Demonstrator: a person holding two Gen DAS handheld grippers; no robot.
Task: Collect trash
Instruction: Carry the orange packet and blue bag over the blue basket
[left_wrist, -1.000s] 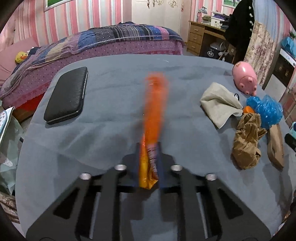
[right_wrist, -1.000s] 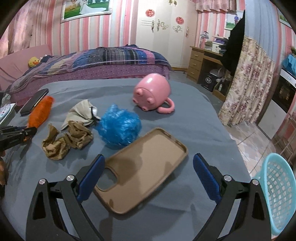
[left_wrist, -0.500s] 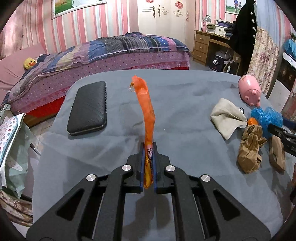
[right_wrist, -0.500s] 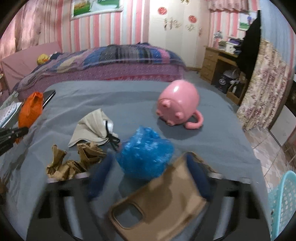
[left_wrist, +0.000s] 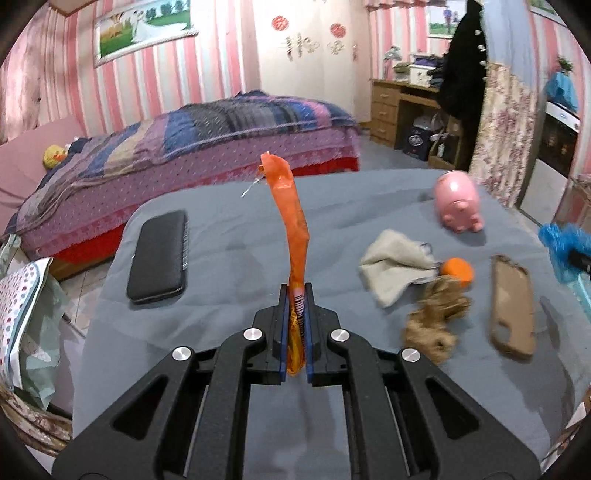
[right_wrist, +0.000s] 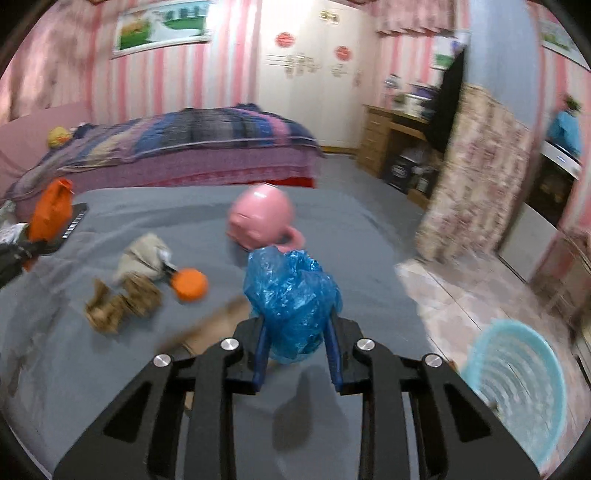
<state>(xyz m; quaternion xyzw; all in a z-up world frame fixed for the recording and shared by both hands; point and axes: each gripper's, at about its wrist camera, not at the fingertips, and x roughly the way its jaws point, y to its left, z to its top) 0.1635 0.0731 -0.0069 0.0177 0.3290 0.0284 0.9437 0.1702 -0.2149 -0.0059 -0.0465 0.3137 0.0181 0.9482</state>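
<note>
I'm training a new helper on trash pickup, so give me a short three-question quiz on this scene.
1. True or false: the left hand-held gripper is shut on the orange wrapper.
2. What sits between the right hand-held gripper's closing jaws? A) pink mug B) blue bag C) phone case
3. Fill in: the light blue basket stands on the ____ beside the table.

Key: 1 true. 2 B, the blue bag; the pink mug and phone case lie on the table. 3 floor.

Pink striped walls (left_wrist: 229, 77), a quilted bed (left_wrist: 207, 144), wooden desk (left_wrist: 402, 107), white wardrobe (right_wrist: 314, 74).
</note>
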